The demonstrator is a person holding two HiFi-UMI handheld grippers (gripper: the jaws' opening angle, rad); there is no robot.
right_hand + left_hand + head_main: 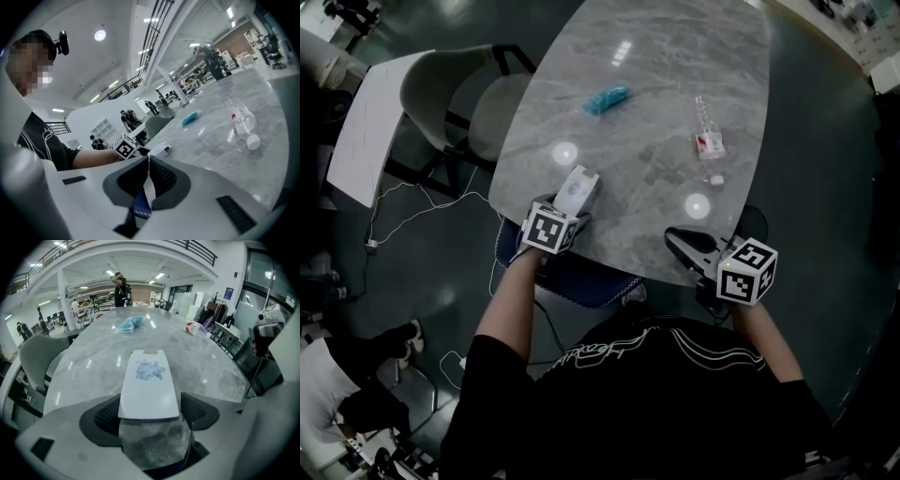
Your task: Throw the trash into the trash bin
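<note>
Firmly, the left gripper (150, 417) clamps a white box (149, 380) at the table (89, 369) edge. The right gripper (147, 180) pinches a thin wrapper (141, 205).

Head view dim, corners dark. Two lamp glare spots on the table (656, 112) ahead of my left gripper (574, 199) and right gripper (680, 239). Gripper views brighter, heavy fisheye, black corners. White box (149, 385) in left jaws nearly blown out; wrapper (142, 206) in right jaws soft, probably defocus.
</note>
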